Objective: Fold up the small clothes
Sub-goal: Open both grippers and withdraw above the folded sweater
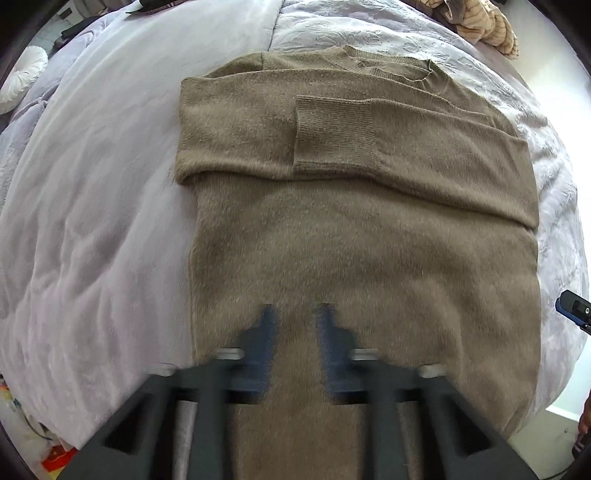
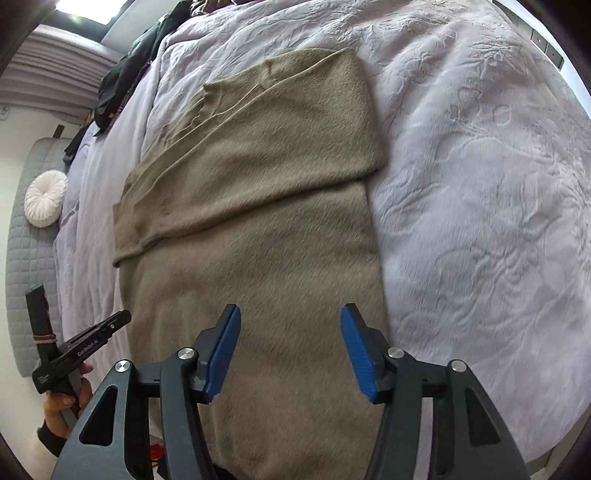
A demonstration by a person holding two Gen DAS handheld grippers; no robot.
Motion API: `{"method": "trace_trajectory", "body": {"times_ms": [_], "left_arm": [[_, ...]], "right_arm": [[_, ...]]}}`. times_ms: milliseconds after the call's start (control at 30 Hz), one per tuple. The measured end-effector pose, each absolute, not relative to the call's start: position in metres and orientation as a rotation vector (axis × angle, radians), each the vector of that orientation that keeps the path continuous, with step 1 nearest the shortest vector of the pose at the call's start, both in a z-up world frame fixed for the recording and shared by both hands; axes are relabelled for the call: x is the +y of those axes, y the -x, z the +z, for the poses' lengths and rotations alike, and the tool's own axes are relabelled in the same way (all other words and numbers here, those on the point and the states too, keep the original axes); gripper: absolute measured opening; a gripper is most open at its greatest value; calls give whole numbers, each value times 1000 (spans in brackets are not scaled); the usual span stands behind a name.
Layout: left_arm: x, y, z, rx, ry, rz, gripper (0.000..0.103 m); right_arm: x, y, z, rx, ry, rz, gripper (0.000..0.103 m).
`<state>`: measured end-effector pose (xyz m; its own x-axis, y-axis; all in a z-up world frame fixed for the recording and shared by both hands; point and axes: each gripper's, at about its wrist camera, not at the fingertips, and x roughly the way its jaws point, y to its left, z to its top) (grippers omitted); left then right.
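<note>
A tan knit sweater (image 1: 354,229) lies flat on the bed, collar at the far end, both sleeves folded across the chest, the ribbed cuff (image 1: 332,133) of one on top. My left gripper (image 1: 293,310) is open and empty, hovering over the sweater's lower part near the hem. In the right wrist view the same sweater (image 2: 251,206) runs away from me. My right gripper (image 2: 290,314) is open wide and empty above the sweater's lower part, near its right edge.
A lilac quilted bedspread (image 1: 92,221) covers the bed (image 2: 480,221). A round white cushion (image 2: 44,203) lies at the left. Dark clothes (image 2: 125,74) are piled at the far left, a beige striped garment (image 1: 487,26) at the far right. The left gripper's body (image 2: 74,350) shows at left.
</note>
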<state>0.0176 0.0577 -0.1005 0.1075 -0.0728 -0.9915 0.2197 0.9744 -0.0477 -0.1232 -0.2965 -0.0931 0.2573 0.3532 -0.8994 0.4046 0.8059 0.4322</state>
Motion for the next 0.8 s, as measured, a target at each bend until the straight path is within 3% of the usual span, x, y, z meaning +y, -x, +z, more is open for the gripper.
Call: {"method": "trace_trajectory", "body": {"times_ms": [33,267,800], "left_arm": [[61,-13,-95,1433,-122,-197,103],[58,-3,-84,1404,-153,-177,102],[49,43,-67,1424,-68,-70,102]], "right_arm": [[-294,125,-92,1343,-686,-37,61],[-287,129,-82,1327,-683,-3,82],[-302,131,-85,1386,-686,172,82]]}}
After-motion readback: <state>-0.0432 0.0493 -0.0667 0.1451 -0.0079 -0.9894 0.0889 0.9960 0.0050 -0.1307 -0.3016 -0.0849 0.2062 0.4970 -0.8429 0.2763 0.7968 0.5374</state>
